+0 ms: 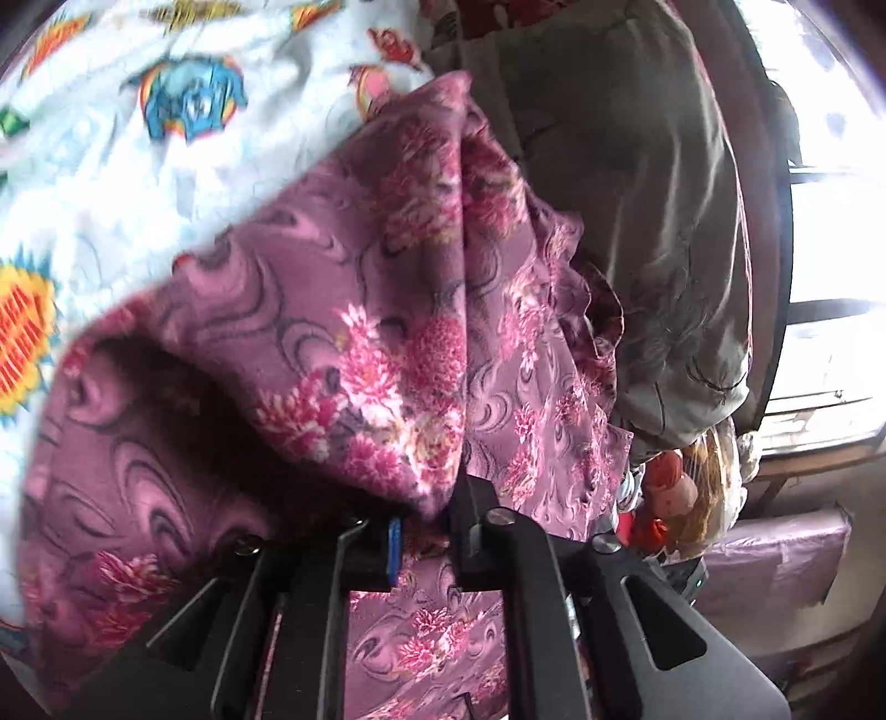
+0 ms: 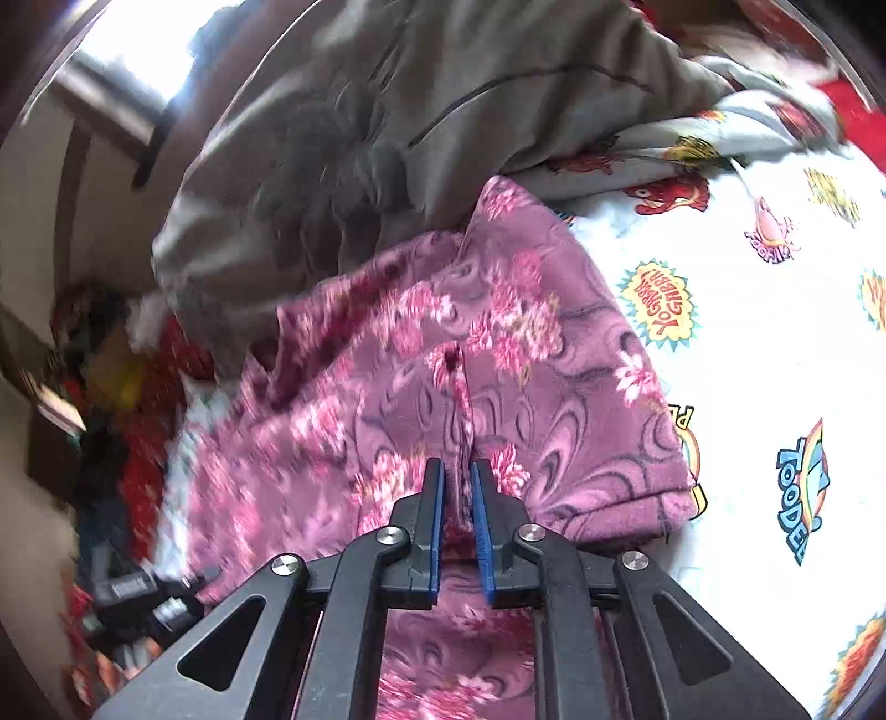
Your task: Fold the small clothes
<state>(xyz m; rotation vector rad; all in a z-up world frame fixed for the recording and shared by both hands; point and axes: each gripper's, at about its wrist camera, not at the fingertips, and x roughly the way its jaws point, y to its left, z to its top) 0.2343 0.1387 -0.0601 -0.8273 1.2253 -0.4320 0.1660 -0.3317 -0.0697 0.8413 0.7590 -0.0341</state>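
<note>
Daylight is thrown in from a window [image 1: 830,221], blown out to white glare at the far right of the left wrist view and the far left [image 2: 138,44] of the right. The purple floral garment [image 1: 360,343] is smeared by motion blur, a dark shadow cast near left. Edges are bent and darkened by fisheye distortion.

Bright window [image 1: 830,221] — dark bars — beside cartoon-print bedsheet [image 2: 747,332] (daylight glare).
</note>
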